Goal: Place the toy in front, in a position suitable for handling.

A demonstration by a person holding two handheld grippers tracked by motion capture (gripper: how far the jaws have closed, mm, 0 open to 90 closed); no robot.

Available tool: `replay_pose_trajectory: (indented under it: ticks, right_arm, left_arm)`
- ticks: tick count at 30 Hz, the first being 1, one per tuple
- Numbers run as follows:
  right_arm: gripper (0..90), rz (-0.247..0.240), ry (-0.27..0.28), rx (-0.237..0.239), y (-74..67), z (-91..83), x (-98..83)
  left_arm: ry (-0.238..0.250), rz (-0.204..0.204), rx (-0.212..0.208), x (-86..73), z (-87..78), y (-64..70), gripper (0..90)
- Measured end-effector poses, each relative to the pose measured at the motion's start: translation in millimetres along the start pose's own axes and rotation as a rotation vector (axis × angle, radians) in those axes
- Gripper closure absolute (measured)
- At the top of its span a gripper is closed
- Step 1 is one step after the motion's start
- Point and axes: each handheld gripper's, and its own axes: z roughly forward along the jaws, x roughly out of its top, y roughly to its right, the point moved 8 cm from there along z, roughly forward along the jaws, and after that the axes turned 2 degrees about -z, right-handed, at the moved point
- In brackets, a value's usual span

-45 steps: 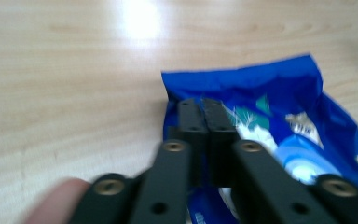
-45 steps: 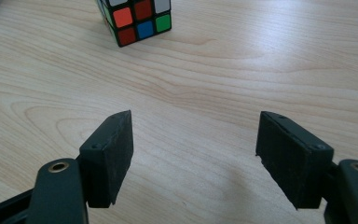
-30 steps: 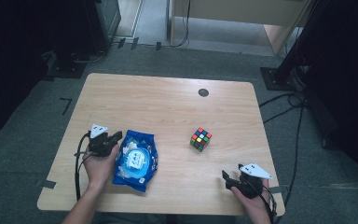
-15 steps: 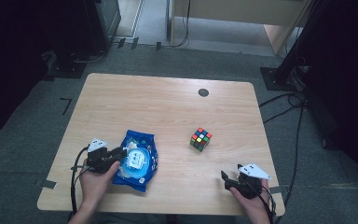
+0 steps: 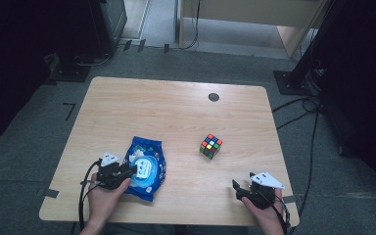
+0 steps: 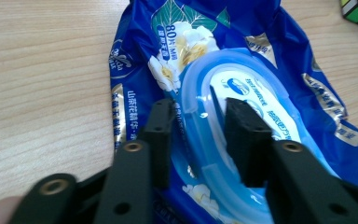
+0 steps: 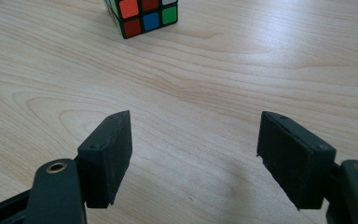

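left claw (image 6: pixel 198 116) closing astride lid rim of blue wipes pack (image 6: pixel 242 60).

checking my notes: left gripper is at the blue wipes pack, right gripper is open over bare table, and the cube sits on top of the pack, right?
Not quite. The cube isn't on the pack; it sits on the bare table, well apart from it, as the high view shows. The rest holds: the left gripper is at the pack's lid and the right gripper is open over bare wood.
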Motion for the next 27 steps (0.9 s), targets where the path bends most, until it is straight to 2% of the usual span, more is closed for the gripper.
replay_pose_trajectory:
  ticks: [2, 8, 12, 17, 18, 19, 20, 21, 22, 27]
  right_arm:
    - [27.2, -0.005, 0.003, 0.002, -0.5, 0.2, 0.5]
    - [27.2, -0.004, 0.002, -0.001, 0.0, -0.4, 0.3]
    - [27.2, -0.004, 0.004, -0.002, 0.7, -0.2, 0.3]
    - [27.2, -0.004, 0.002, 0.0, 0.8, 0.4, -0.1]
    - [27.2, -0.004, 0.002, 0.0, 0.8, 0.4, -0.1]
    - [27.2, -0.004, 0.001, 0.001, 0.9, 0.9, -0.4]
    - [27.2, -0.004, 0.001, 0.001, 1.1, 1.2, -0.7]
    - [27.2, -0.005, 0.0, 0.0, 1.3, 1.5, -0.9]
    - [27.2, -0.006, -0.001, 0.001, 1.4, 1.7, -1.0]
    - [27.2, -0.005, 0.001, -0.002, 2.1, 2.2, -1.6]
  left_arm:
    - [0.007, -0.013, 0.001, 1.4, 2.9, 0.1, 70.8]
    - [0.038, -0.039, 0.033, 11.4, 14.1, -6.2, 74.9]
    - [0.051, -0.061, 0.056, 24.1, 24.2, -13.2, 75.6]
    - [0.067, -0.12, 0.07, 41.1, 37.8, -16.7, 75.7]
    - [0.067, -0.12, 0.07, 41.1, 37.8, -16.7, 75.8]
    - [0.079, -0.157, 0.073, 48.3, 43.4, -18.4, 75.8]
    - [0.079, -0.157, 0.073, 48.3, 43.4, -18.4, 75.9]
    - [0.092, -0.2, 0.074, 55.2, 48.6, -21.6, 76.0]
    - [0.1, -0.225, 0.076, 58.6, 50.8, -22.7, 76.1]
    - [0.144, -0.283, 0.116, 70.5, 60.6, -30.3, 76.4]
